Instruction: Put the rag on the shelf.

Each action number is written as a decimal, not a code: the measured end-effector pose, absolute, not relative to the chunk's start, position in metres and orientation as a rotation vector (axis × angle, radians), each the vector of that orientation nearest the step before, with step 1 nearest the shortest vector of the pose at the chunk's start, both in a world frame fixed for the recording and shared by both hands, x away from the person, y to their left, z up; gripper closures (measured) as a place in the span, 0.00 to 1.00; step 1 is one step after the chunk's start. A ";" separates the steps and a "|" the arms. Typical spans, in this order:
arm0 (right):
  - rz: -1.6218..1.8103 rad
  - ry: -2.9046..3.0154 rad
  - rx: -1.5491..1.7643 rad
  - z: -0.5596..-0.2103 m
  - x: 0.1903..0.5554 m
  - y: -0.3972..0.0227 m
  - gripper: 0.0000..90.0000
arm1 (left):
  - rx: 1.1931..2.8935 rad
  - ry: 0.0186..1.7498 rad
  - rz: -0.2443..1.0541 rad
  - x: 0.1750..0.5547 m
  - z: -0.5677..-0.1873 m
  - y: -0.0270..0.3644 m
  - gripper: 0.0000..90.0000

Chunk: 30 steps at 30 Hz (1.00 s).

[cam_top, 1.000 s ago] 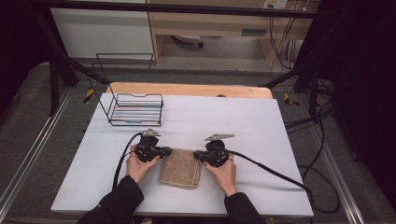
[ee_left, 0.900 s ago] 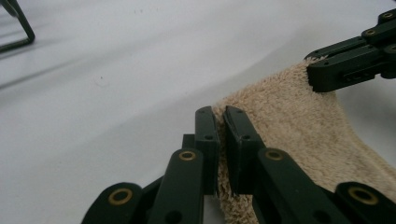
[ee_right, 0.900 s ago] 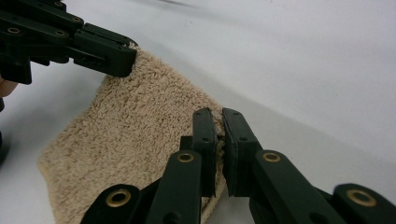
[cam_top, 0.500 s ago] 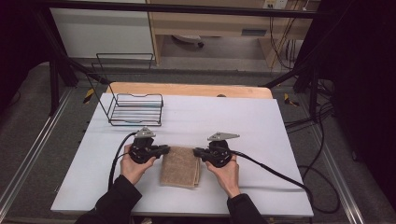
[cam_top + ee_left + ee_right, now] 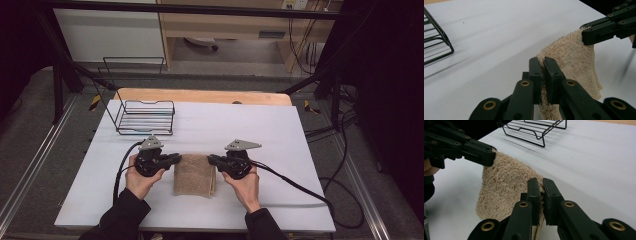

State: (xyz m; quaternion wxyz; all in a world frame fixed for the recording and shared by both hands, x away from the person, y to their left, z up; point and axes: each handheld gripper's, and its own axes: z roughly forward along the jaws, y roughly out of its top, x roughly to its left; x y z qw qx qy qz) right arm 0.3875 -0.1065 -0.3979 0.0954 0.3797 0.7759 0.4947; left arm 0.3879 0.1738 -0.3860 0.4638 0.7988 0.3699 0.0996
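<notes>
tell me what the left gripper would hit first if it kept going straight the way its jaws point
Probably the right gripper: the left gripper points across the tan towel both are clamped on, straight toward it. Depth is hard to judge.

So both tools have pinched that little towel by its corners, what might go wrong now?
Each tool, the left tool and the right tool, grips only a thin edge of the towel, so a corner might slip free and the towel would flop back onto the table. If the hands pull unevenly, it may hang crooked or bunch up. Carried toward the wire rack, its loose lower edge might snag.
</notes>
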 end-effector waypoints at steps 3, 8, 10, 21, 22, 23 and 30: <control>1.471 2.289 1.118 -0.396 0.387 -0.108 0.95 | 1.961 0.897 0.253 0.386 -0.383 0.173 0.94; 1.468 2.277 1.094 -0.390 0.385 -0.109 0.95 | 1.954 0.885 0.270 0.382 -0.378 0.172 0.94; 1.468 2.271 1.072 -0.387 0.384 -0.108 0.95 | 1.946 0.883 0.278 0.381 -0.376 0.172 0.94; 1.486 2.239 1.018 -0.375 0.380 -0.109 0.95 | 1.916 0.862 0.310 0.375 -0.366 0.174 0.94; 1.484 2.237 1.011 -0.374 0.380 -0.109 0.95 | 1.907 0.861 0.315 0.374 -0.365 0.174 0.94; 1.487 2.232 1.006 -0.372 0.379 -0.109 0.95 | 1.904 0.860 0.318 0.374 -0.364 0.174 0.94; 1.510 2.206 0.982 -0.365 0.377 -0.108 0.95 | 1.872 0.846 0.345 0.370 -0.357 0.176 0.94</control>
